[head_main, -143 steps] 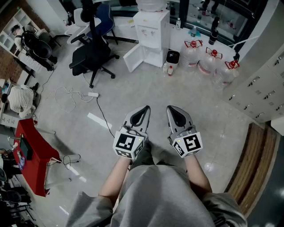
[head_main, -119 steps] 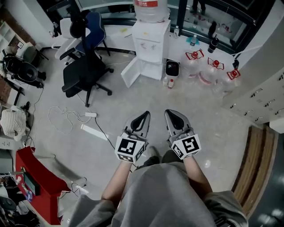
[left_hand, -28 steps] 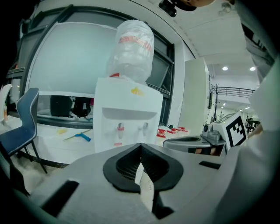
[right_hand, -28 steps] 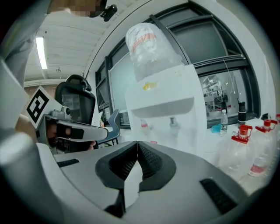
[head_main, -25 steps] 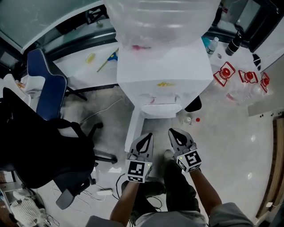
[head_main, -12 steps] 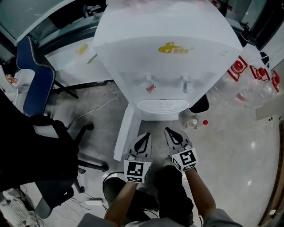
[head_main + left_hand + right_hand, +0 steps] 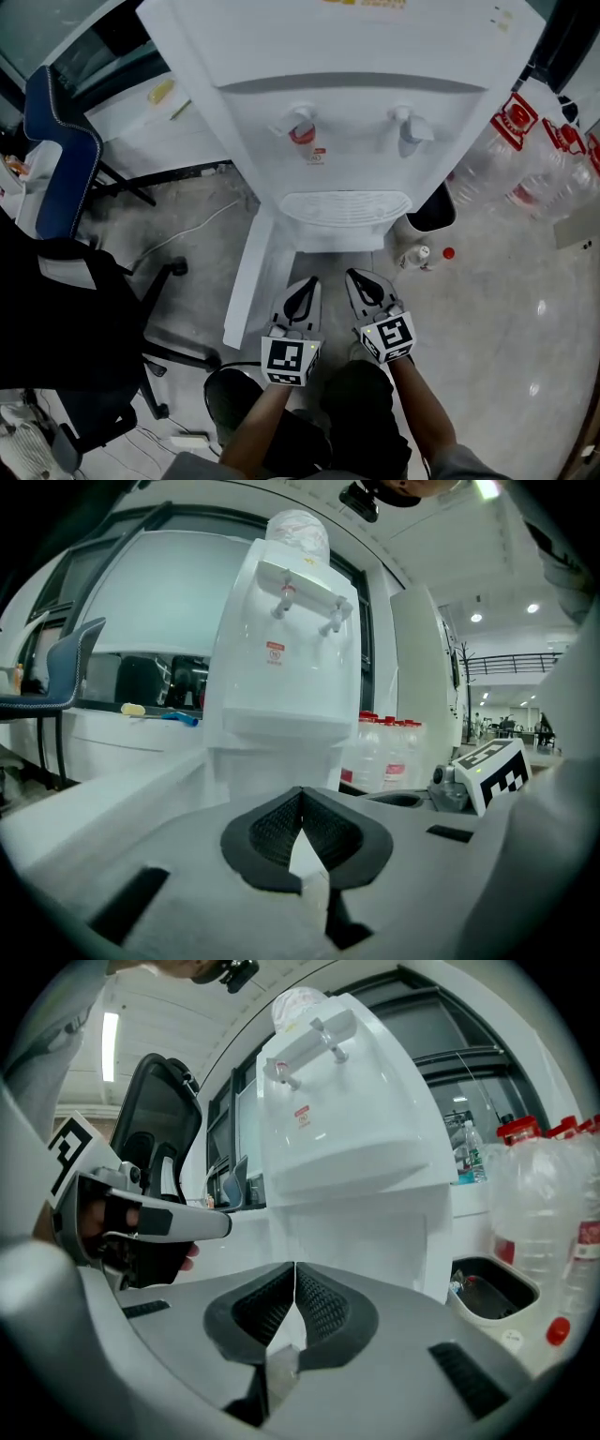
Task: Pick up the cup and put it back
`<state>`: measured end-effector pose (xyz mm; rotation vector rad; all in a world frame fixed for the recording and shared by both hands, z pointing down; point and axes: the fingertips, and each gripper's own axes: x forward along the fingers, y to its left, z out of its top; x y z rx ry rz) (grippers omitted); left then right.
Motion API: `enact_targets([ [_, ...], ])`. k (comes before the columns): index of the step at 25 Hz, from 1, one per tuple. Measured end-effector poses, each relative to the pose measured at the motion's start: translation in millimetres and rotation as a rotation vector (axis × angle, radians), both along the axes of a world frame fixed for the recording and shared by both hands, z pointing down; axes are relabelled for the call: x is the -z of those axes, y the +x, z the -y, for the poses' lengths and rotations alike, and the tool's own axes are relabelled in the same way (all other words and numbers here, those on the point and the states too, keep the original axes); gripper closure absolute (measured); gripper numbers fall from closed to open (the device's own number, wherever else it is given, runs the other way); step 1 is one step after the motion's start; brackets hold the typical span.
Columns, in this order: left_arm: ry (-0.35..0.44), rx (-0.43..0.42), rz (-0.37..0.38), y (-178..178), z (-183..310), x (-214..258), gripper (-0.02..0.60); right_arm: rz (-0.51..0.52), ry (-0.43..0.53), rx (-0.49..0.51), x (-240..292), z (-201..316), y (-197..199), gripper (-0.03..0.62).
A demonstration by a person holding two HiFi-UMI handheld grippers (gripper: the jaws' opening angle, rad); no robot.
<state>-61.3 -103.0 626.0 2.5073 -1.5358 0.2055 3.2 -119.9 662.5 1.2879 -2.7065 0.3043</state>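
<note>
Just before the dispenser (image 7: 349, 141) hang left tool (image 7: 308, 285), right tool (image 7: 356, 277); both closed.

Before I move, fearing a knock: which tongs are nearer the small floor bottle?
Right. Right tongs lie just left of the bottle; left tongs sit farther left.

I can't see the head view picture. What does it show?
Seen from above, a white water dispenser stands right in front of a person holding two grippers. The left gripper and right gripper are both shut and empty. Big water bottles stand at the right.
</note>
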Motion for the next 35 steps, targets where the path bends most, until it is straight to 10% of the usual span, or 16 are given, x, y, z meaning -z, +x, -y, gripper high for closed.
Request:
enact_targets([
  [11,0.001,0.043,-0.018,-3,13,-65,0.572,0.013,-0.052,-0.031,-89,26,5,0.572],
  [35,-0.071,0.140,-0.050,-25,51,-140,0.572,-0.112,-0.158,-0.042,-211,162,-22,0.321],
])
